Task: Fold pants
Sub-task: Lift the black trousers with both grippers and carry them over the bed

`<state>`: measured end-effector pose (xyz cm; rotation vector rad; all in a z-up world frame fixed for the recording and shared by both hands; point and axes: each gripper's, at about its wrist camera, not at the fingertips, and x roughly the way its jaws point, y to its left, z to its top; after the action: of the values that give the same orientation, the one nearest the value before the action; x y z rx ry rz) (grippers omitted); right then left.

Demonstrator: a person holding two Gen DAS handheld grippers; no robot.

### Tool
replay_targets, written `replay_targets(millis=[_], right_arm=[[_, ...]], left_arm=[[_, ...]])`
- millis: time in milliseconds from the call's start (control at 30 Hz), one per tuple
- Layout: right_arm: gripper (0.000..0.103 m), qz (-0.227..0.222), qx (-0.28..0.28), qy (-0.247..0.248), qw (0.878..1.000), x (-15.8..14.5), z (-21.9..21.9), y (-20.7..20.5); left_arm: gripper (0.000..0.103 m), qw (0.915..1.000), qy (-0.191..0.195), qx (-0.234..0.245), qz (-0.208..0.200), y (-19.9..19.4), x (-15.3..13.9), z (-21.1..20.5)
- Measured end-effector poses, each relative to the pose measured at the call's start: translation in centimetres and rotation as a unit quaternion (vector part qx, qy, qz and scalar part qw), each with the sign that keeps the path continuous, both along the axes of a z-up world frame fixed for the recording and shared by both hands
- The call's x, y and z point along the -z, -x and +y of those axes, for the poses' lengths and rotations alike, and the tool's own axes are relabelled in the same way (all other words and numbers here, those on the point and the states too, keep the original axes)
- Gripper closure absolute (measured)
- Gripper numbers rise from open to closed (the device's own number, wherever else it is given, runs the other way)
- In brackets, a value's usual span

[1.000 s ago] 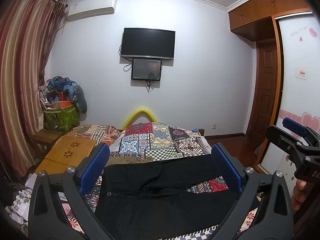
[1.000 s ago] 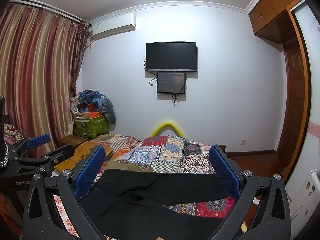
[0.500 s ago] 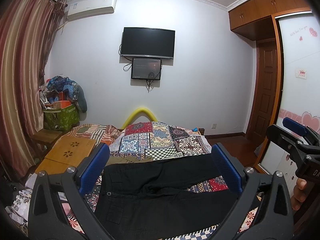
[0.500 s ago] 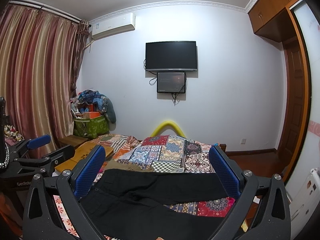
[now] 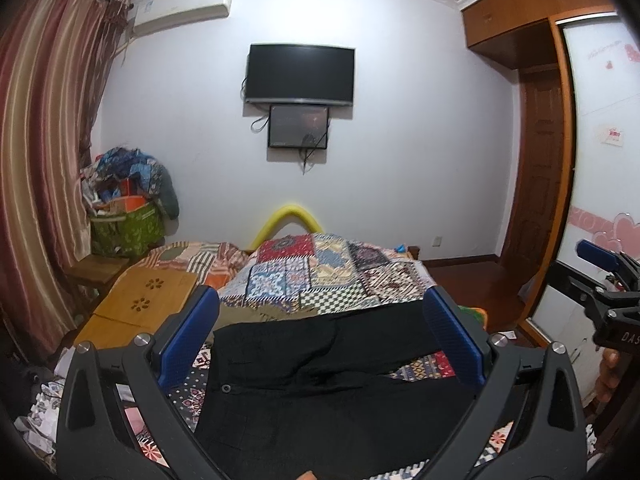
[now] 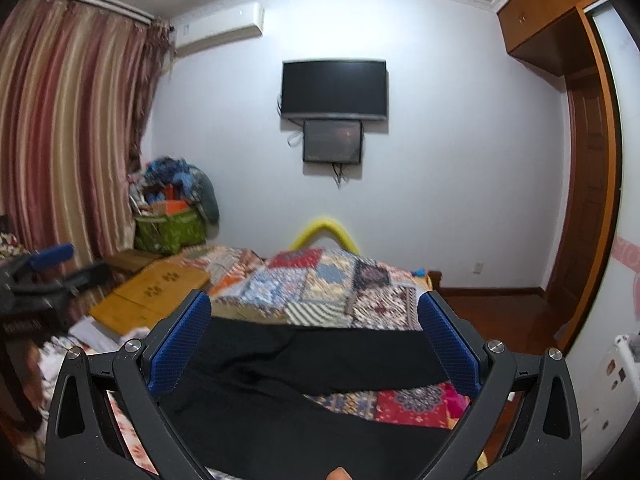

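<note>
Black pants lie spread flat on the patchwork bedspread, waist to the left with a button showing, legs running to the right. My left gripper hovers above them, open, its blue pads wide apart and empty. In the right wrist view the same pants stretch across the bed below my right gripper, which is also open and holds nothing. The right gripper shows at the right edge of the left wrist view, the left gripper at the left edge of the right wrist view.
A wooden lap table lies on the bed's left side. A green bag heaped with clothes stands by the striped curtain. A TV hangs on the far wall. A wardrobe and door are on the right.
The right wrist view has shifted and tilted down slightly, with motion blur, so the right gripper is moving. The left gripper has barely moved. The pants lie as before.
</note>
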<state>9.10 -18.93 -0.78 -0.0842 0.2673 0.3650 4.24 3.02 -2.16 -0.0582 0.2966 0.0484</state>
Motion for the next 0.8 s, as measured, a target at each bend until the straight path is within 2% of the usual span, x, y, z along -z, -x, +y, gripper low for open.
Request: replay_targets(millis=[167,333,533,633,800], right_arm=[[0.000,0.057,0.018,0.015,0.998,3.2,-2.1,-3.9],[0.000,0.099,0.048,0.032,0.993,6.1,-4.2,-7.8],[0.000,0.149,0.080,0.061,0.984,9.2,-6.7,-12.3],[0.001,0.176,0.092,0.055,0.979,10.6,-7.8,-15.0],[0.001,0.195,0.104,0.052,0.974,12.5,-9.2,-18.4]], left_arm=[[0.000,0.9987,-0.024,-0.031,0.031,-4.3,2.7,2.4],[0.000,0.9960,-0.006,-0.040,0.080,-8.7,6.1,5.4],[0.000,0.9870,0.026,-0.071,0.142,-14.7,10.7,10.5],[0.000,0.9821,0.016,-0.094,0.163,-17.6,12.6,12.8],[0.000,0.9750,0.006,-0.109,0.194,-22.2,15.7,16.0]])
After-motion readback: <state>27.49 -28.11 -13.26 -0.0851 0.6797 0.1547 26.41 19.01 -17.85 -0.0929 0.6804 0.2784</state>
